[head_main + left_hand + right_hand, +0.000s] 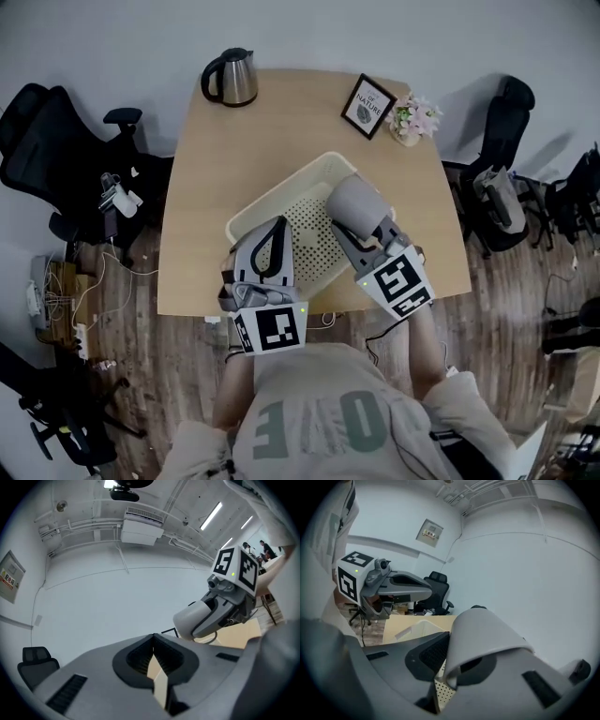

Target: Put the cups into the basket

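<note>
Head view: the left gripper [277, 230] and right gripper [364, 234] reach forward side by side, the right holding a gray cup [356, 202] over the cream basket [281, 187] on the table [202, 187]. Left gripper view: tilted upward, jaws closed on nothing. Right gripper view: jaws clamp the cup's wall above the basket

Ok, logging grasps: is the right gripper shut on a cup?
Shut: the right gripper clamps the cup by its wall between its jaws, above the basket.
</note>
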The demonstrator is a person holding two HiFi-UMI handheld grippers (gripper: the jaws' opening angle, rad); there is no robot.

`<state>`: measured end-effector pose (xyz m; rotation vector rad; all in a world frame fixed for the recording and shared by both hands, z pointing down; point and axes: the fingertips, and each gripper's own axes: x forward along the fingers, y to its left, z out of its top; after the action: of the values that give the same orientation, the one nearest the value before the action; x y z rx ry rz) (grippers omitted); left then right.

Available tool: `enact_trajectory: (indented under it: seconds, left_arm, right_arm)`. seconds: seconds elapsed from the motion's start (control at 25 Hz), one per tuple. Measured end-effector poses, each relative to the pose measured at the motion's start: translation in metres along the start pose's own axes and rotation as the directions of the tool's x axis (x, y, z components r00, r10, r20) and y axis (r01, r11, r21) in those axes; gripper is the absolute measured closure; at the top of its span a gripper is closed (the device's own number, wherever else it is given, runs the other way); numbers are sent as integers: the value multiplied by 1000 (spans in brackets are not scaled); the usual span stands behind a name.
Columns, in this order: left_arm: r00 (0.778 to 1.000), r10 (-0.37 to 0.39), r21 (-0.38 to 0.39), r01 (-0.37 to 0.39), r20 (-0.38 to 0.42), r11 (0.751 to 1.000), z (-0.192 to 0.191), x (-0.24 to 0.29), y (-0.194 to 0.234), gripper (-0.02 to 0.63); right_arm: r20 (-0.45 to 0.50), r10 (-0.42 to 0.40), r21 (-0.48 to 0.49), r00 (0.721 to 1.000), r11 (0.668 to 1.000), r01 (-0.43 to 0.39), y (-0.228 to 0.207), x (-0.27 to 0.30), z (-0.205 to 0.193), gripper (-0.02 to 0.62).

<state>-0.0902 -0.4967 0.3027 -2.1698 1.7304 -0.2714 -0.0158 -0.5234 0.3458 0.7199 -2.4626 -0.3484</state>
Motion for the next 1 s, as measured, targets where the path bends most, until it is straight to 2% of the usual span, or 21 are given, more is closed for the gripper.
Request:
enact_trajectory:
  seconds: [0.12,0.28,0.44,0.52,0.68,0.88,1.0]
  left_arm:
    - [1000,8,-42,-9,-27,999,-16,-3,0,597]
    - [998,18,-71,-22,-58,997,-33,-2,1,597]
    - [996,46,-99,-54,-81,994,-52,-9,8,597]
    - [992,63,-98,-74,-111,992,-68,-14,12,597]
    - [984,91,-140,-113,-152,984,-87,-20,19,597]
    - [975,135,-159,-164,-179,974,-99,-28,31,597]
    - [969,154,-163,-187,-193,969,-107,-33,36,597]
  right_arm:
    - [-109,56,-73,992,995,-64,2,17,-14,563]
    - [-223,145,-135,964,975,-178,7,40,-29,563]
    - [-328,227,-181,917,937,-297,22,70,-46,563]
    - [-393,280,-190,876,907,-376,30,89,-58,563]
    - [-540,347,-223,767,820,-528,37,115,-89,563]
    - [-685,374,-231,625,702,-674,51,128,-126,563]
    - [-748,367,-215,553,654,-725,61,135,-150,563]
